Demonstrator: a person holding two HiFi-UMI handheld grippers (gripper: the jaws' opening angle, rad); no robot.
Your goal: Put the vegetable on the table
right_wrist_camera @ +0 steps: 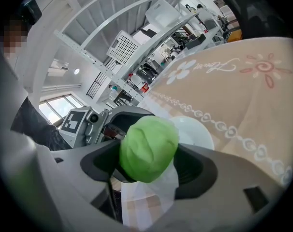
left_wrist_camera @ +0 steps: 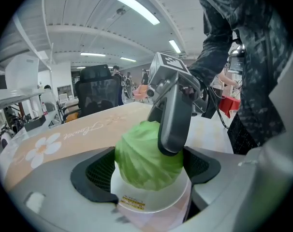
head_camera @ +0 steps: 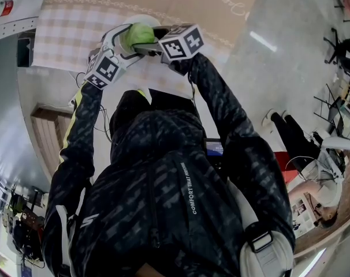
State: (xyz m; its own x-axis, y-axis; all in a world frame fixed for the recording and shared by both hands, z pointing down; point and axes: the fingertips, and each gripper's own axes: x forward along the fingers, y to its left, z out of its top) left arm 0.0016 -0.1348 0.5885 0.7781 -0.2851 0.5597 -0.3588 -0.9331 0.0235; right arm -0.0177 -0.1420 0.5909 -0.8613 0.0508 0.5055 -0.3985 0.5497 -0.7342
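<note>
1 cabbage (left_wrist_camera: 145, 154), 1 bowl (left_wrist_camera: 153, 201), 2 grippers (left_wrist_camera: 151, 170) (right_wrist_camera: 147, 153)

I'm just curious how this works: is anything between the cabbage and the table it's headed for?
Yes: the white bowl, clamped in the left tool, sits directly under the cabbage that the right tool grips. Nothing else visible blocks the table.

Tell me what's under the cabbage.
A white bowl sits under the green cabbage, between the jaws of the left gripper; the right gripper clamps the cabbage. The cabbage covers the bowl's inside, so anything else there can't be seen.
</note>
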